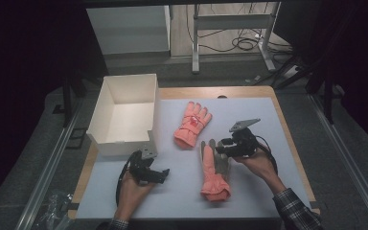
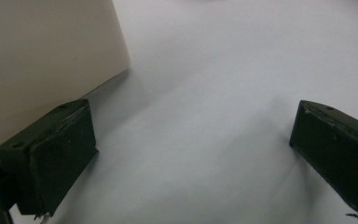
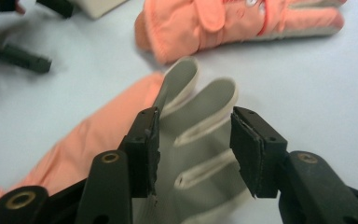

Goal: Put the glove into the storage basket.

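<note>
- High view: A white mat (image 1: 249, 191) covers the table. A white box (image 1: 124, 112) sits at its far left corner. One pink glove (image 1: 192, 124) lies in the middle, back side up. A second pink glove (image 1: 215, 170) lies nearer the person, grey palm up, fingers pointing away. The right gripper (image 1: 223, 147) is right at this glove's fingers. The left gripper (image 1: 159, 176) rests on the mat near the box, well apart from both gloves.
- Left gripper view: The left gripper (image 2: 191, 154) has its jaws wide apart. Nothing is between them, just bare mat (image 2: 214, 84). The box wall (image 2: 42, 60) stands just beside one jaw.
- Right gripper view: The right gripper (image 3: 195, 144) is about half open. The grey fingers of the near glove (image 3: 98, 140) lie between the jaws, but the pads do not squeeze them. The other glove (image 3: 205, 25) lies farther off.
</note>
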{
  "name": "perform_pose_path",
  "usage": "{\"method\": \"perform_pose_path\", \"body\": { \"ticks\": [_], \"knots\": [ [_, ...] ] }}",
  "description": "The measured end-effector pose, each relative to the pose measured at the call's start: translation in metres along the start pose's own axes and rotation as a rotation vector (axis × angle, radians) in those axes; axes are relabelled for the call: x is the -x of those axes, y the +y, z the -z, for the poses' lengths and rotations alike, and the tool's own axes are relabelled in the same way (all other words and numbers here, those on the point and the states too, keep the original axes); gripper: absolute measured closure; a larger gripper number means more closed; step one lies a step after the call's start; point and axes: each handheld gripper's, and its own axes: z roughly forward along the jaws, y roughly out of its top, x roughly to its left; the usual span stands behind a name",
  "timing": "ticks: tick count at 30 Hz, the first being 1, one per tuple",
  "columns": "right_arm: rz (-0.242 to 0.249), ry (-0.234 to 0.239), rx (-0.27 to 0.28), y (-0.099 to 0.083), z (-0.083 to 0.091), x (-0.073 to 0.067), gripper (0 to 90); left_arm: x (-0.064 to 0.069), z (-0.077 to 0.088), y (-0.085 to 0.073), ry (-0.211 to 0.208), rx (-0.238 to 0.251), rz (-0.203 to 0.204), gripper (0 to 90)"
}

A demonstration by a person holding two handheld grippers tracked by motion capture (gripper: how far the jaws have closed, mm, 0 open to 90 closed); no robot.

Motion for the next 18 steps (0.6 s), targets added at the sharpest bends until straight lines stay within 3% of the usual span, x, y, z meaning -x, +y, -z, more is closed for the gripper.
{"method": "perform_pose_path", "body": {
  "ticks": [12, 18],
  "knots": [
    [-0.037, -0.064, 0.029, 0.036, -0.024, 0.011, 43.8, 0.0, 0.0, 0.0, 0.0, 0.001, 0.0, 0.3],
    [-0.092, -0.062, 0.058, 0.055, -0.043, 0.023, 43.6, 0.0, 0.0, 0.0, 0.0, 0.001, 0.0, 0.3]
  ]
}}
